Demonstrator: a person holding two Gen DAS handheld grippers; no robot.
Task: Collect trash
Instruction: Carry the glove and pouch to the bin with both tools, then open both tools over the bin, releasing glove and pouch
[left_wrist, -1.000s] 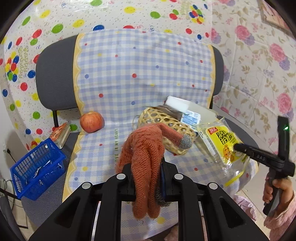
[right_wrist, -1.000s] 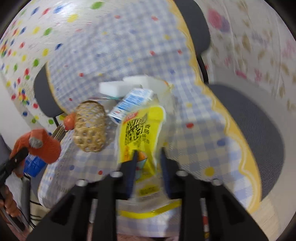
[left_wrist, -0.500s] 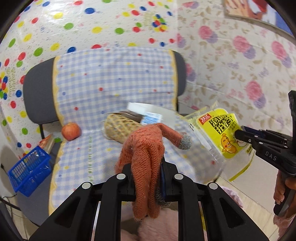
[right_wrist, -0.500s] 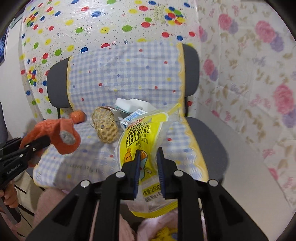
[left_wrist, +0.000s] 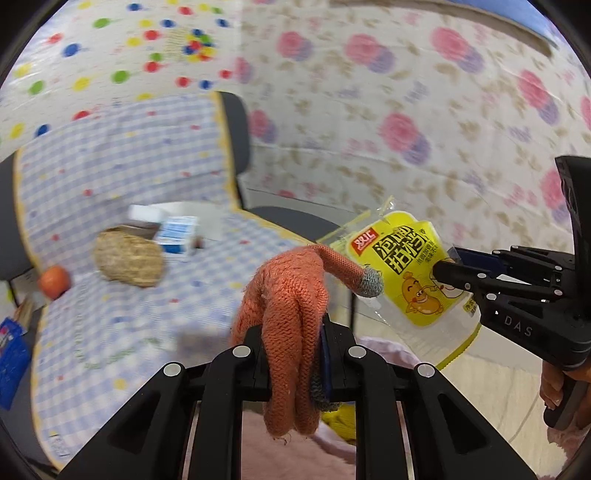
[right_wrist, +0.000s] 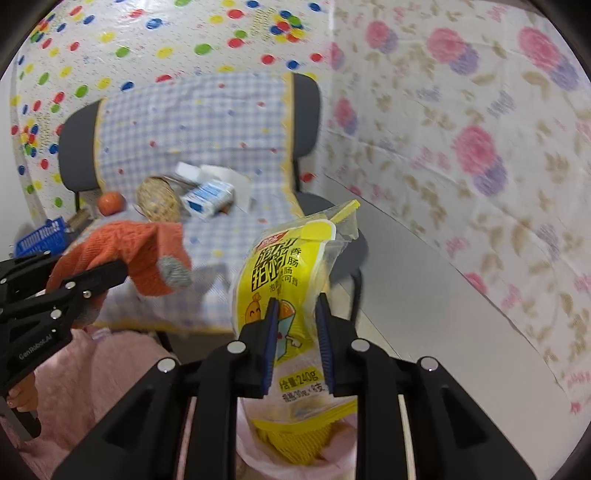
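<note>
An orange knitted glove with grey fingertips hangs pinched in my left gripper, which is shut on it. The glove and the left gripper also show at the left of the right wrist view. A yellow sausage packet stands upright between the blue pads of my right gripper. Those jaws are opening, with the packet still caught between them. In the left wrist view the right gripper holds the packet off the chair's right side, just right of the glove.
The chair with its checked cloth carries a woven basket, an orange fruit, a blue-and-white carton and a white box. A blue crate stands at its left. A pink bag holding something yellow lies under both grippers.
Both grippers have swung right, away from the chair seat, carrying the glove and the packet. The packet has left the seat and now hangs over the pink bag.
</note>
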